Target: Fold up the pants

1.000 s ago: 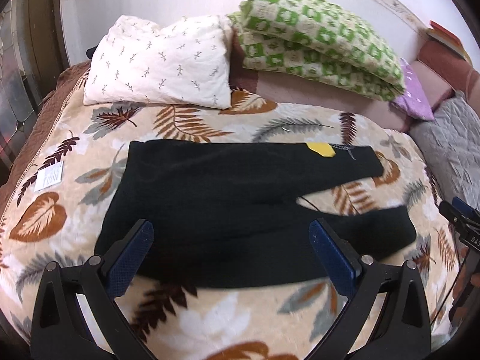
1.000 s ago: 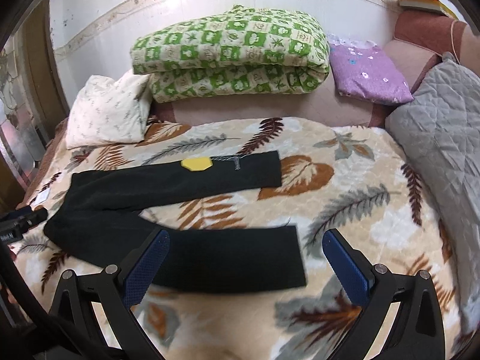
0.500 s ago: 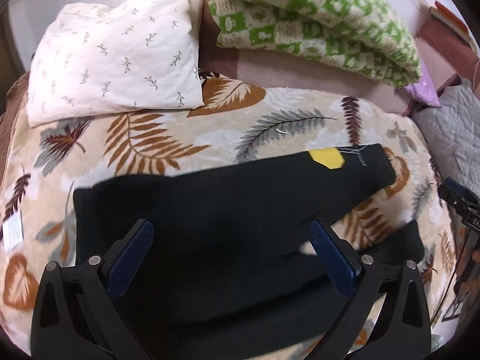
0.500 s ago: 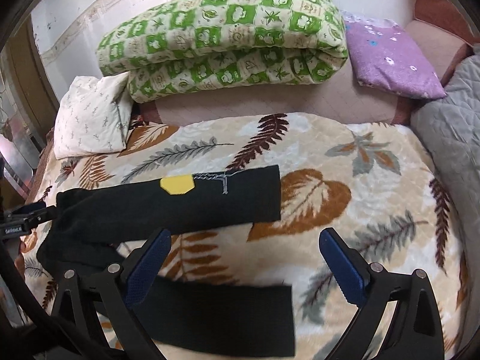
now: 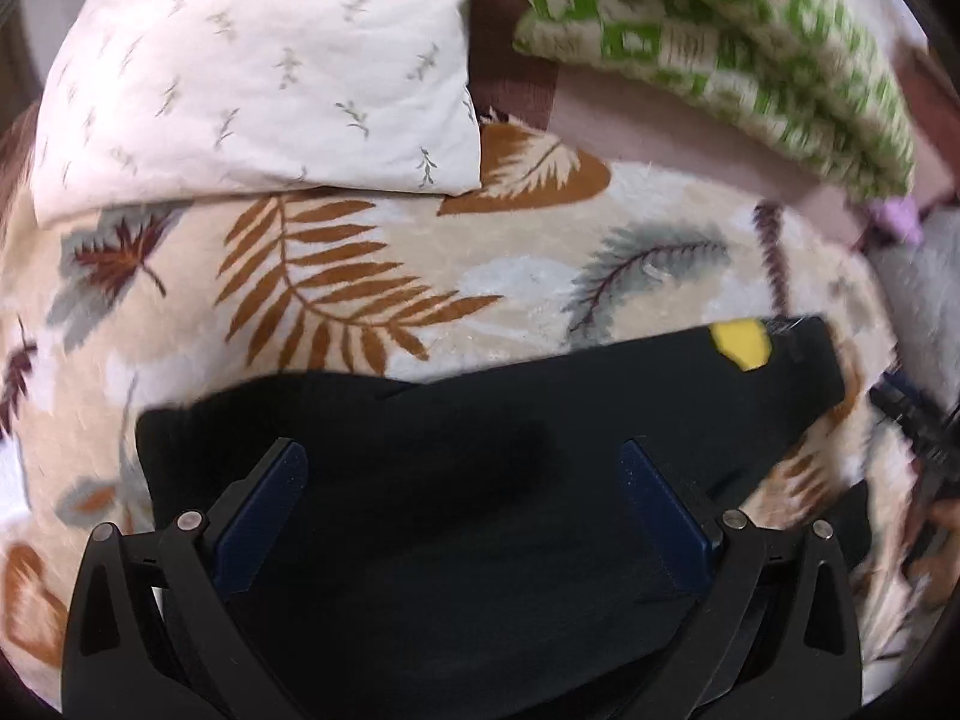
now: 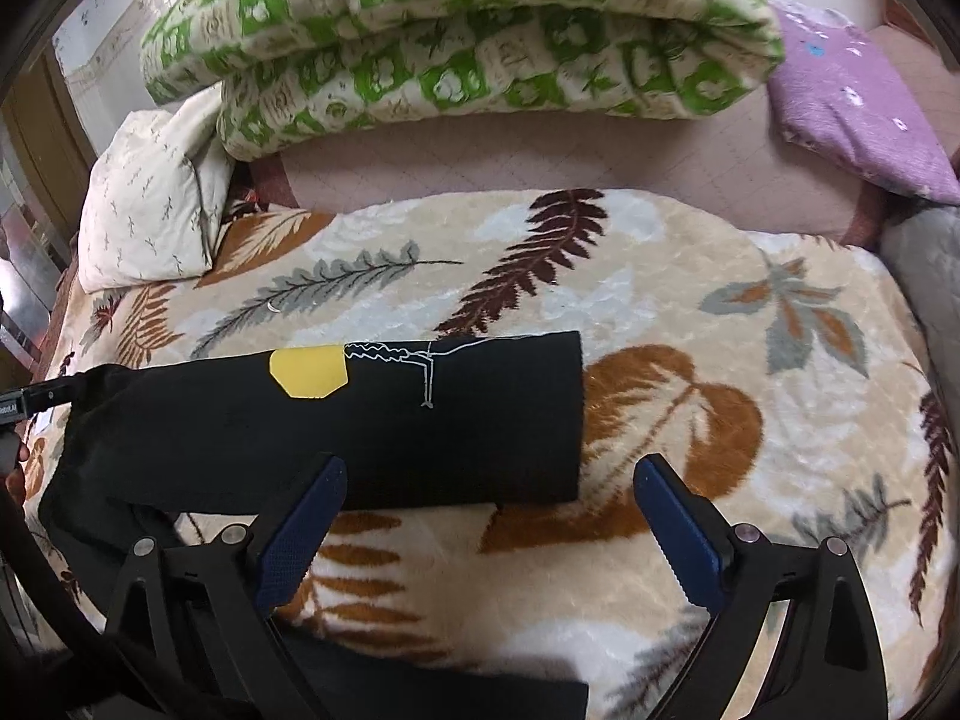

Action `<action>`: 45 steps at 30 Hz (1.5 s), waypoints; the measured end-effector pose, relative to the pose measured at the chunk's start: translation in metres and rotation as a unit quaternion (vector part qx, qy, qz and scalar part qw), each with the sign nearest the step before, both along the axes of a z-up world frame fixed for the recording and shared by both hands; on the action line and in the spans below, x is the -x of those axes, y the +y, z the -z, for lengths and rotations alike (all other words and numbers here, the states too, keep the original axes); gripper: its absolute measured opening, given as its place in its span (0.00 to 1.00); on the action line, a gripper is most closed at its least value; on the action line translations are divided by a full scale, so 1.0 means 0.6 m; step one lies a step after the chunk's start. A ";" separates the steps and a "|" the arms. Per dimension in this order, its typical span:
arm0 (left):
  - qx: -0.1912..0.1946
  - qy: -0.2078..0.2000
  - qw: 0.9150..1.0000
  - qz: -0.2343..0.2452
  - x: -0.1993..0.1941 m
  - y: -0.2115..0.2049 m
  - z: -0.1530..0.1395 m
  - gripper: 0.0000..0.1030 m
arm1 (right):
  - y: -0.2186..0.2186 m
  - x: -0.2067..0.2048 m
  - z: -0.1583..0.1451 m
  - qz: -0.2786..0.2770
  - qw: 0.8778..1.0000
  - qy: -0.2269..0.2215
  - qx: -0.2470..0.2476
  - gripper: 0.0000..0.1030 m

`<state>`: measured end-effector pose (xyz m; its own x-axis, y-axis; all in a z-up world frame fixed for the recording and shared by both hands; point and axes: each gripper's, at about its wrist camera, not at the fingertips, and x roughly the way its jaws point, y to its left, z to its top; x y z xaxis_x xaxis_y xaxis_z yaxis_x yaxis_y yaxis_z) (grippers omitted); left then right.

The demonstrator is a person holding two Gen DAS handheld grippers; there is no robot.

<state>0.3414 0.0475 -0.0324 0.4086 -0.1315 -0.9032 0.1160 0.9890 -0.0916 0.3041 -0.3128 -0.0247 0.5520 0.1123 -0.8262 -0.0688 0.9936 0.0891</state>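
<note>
Black pants (image 5: 456,480) lie flat on a leaf-print blanket, legs spread apart. The far leg (image 6: 372,426) carries a yellow patch (image 6: 309,371) and white stitching; the near leg's end (image 6: 456,696) shows at the bottom of the right wrist view. My left gripper (image 5: 462,492) is open, close over the waist and hip part of the pants. My right gripper (image 6: 489,516) is open over the gap between the legs, just short of the far leg's cuff. The right gripper's tip (image 5: 918,420) shows at the right edge of the left wrist view.
A white pillow (image 5: 252,66) and a folded green-checked quilt (image 6: 456,36) lie at the head of the bed. A purple pillow (image 6: 852,96) and a grey quilted cover (image 6: 924,276) sit at the right. The leaf-print blanket (image 6: 690,312) extends around the pants.
Both grippers have moved forward and lower toward the pants. The left now hovers over the waist area; the right has passed over the near leg toward the far leg.
</note>
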 end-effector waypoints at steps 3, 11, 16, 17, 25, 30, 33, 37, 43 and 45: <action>-0.002 -0.004 1.000 -0.006 -0.021 0.023 -0.014 1.00 | -0.003 -0.017 0.008 0.001 1.000 0.004 0.011 0.94; -0.030 0.013 0.998 -0.062 -0.030 0.161 -0.012 1.00 | -0.018 -0.065 0.027 0.011 1.000 0.010 0.015 0.94; -0.013 0.031 0.993 -0.112 -0.018 0.235 0.018 1.00 | -0.021 -0.081 0.032 0.016 1.000 0.014 0.017 0.93; -0.010 0.032 0.993 -0.116 -0.016 0.239 0.021 1.00 | -0.022 -0.084 0.034 0.017 1.000 0.016 0.017 0.93; 0.011 0.048 0.992 -0.116 -0.025 0.229 0.054 0.90 | -0.016 -0.094 0.053 0.016 0.999 0.030 0.023 0.92; 0.023 0.051 0.992 -0.110 -0.034 0.217 0.068 0.64 | -0.012 -0.100 0.056 0.011 0.999 0.033 0.027 0.89; 0.013 0.042 0.993 -0.109 -0.032 0.212 0.066 0.47 | -0.012 -0.103 0.056 0.009 0.999 0.034 0.027 0.86; 0.025 0.037 0.993 -0.109 -0.030 0.219 0.067 0.34 | -0.023 -0.113 0.057 0.016 0.999 0.038 0.020 0.81; 0.030 0.033 0.994 -0.104 -0.027 0.226 0.061 0.32 | -0.042 -0.133 0.060 0.027 0.998 0.049 0.003 0.74; 0.030 0.034 0.994 -0.103 -0.028 0.228 0.061 0.32 | -0.049 -0.145 0.064 0.031 0.998 0.058 -0.008 0.68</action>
